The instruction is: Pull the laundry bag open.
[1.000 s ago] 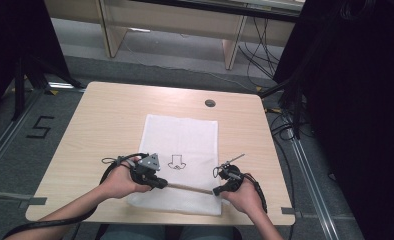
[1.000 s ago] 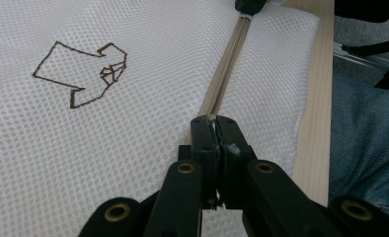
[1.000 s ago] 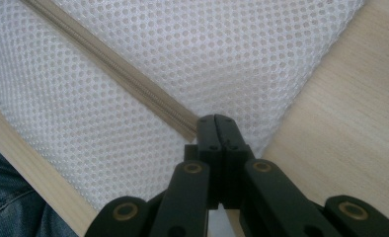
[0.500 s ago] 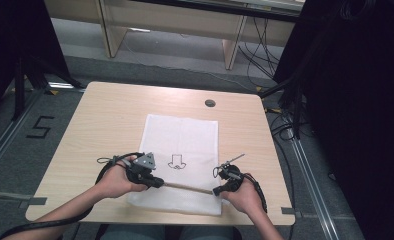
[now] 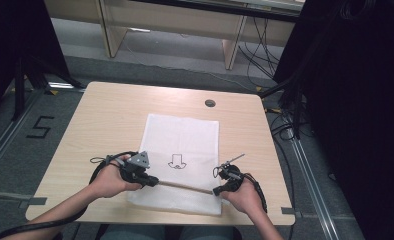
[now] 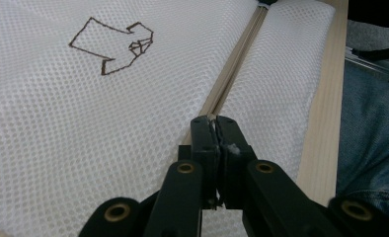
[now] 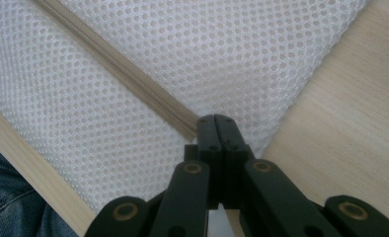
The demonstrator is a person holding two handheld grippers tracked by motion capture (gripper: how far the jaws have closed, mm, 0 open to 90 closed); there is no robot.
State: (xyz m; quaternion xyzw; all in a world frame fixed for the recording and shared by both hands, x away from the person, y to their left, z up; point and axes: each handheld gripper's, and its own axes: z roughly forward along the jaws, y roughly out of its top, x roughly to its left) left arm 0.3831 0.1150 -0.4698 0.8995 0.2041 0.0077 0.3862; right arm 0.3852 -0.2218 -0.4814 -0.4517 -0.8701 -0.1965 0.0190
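A white mesh bag (image 5: 182, 135) lies flat on the table, with a brown outline drawing (image 5: 176, 161) at its middle. A tan zipper (image 5: 185, 186) runs across its near part. My left gripper (image 5: 154, 181) is shut on the zipper at the left end; in the left gripper view the jaws (image 6: 213, 121) pinch a small pale bit right on the zipper line (image 6: 237, 59). My right gripper (image 5: 218, 191) is shut on the zipper's right end at the bag's edge; the right gripper view has its tips (image 7: 215, 118) closed where the zipper (image 7: 118, 64) stops.
The light wooden table (image 5: 110, 115) has a dark round cable hole (image 5: 210, 103) at the back right. Its near edge lies just below the bag, with the person's jeans (image 6: 375, 128) beyond it. Cables and dark equipment stand on the floor to the right.
My left gripper has shifted slightly to the left along the zipper. The right gripper has stayed where it was.
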